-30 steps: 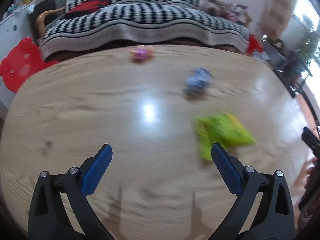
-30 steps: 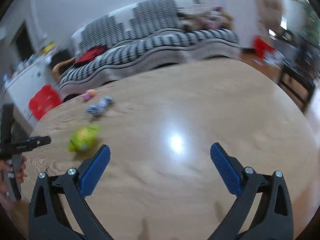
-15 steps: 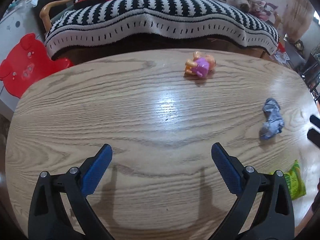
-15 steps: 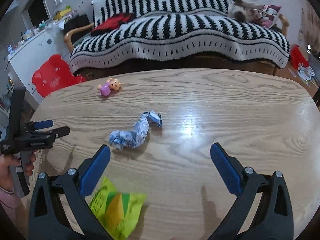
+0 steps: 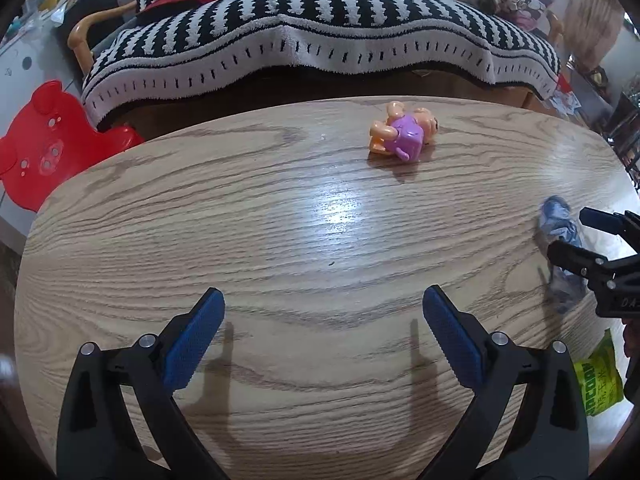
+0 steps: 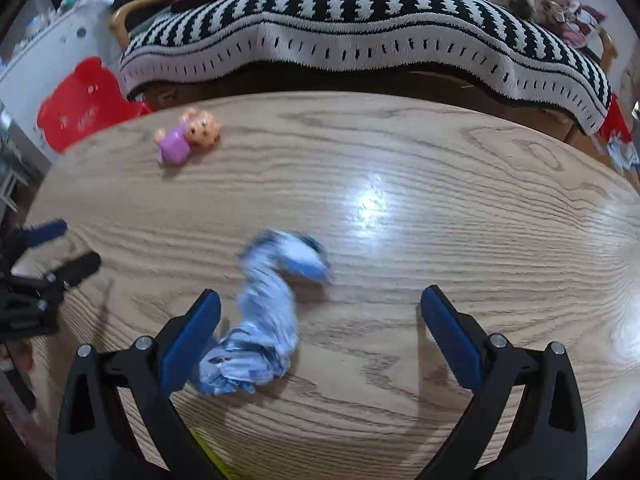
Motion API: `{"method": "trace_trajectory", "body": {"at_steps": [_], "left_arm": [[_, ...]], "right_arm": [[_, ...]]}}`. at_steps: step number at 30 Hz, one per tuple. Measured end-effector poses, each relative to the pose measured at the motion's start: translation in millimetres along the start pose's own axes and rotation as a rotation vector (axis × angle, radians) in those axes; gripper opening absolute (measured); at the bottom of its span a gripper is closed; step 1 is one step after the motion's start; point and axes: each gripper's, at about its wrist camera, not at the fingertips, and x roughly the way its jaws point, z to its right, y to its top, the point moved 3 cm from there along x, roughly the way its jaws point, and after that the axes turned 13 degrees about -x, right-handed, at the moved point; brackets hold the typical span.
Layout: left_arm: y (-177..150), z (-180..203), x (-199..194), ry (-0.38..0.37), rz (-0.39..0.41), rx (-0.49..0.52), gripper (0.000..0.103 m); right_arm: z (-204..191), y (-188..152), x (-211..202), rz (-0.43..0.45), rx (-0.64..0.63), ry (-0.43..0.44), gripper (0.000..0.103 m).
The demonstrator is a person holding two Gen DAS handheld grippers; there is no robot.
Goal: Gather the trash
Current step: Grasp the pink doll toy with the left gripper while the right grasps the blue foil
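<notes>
Approach stage of trash collection on a wooden table. From left: the left gripper hovers spread and empty over bare wood; a pink toy figure lies near the far edge; the right gripper, likewise spread and empty, hangs just above a crumpled blue-white wrapper. A green packet lies at the near right edge. Next move, judged: lower, centre and clamp the wrapper.

a: what sits on the wooden table?
b: a small toy figure in purple, lying on its side toward twelve o'clock.
a: and behind it?
b: a sofa under a black-and-white striped blanket. a red bear-shaped stool stands at ten o'clock, off the table.
</notes>
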Motion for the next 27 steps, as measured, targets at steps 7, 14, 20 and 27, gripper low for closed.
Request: {"method": "trace_trajectory", "body": {"at_steps": [7,14,20,27], "left_arm": [[-0.6,4.7,6.4,-0.005,-0.013,-0.01,0.096],[1.1,7.6,11.8,-0.003,-0.026,-0.012,0.096],[14.2,21.7,25.0,-0.002,-0.032,-0.001,0.096],[60.4,59.9,47.8,0.002,0.0,0.053,0.096]], "right_arm": [[7.5,-8.4,-2.1,-0.003,-0.059,-0.064,0.097],[16.3,-11.0,-4.5,0.02,-0.077,-0.06,0.097],[17.9,-11.6,-5.8,0.047,-0.109,-0.048,0.098],[18.0,-11.2,-5.7,0.06,-0.133,-0.038,0.098]]}}
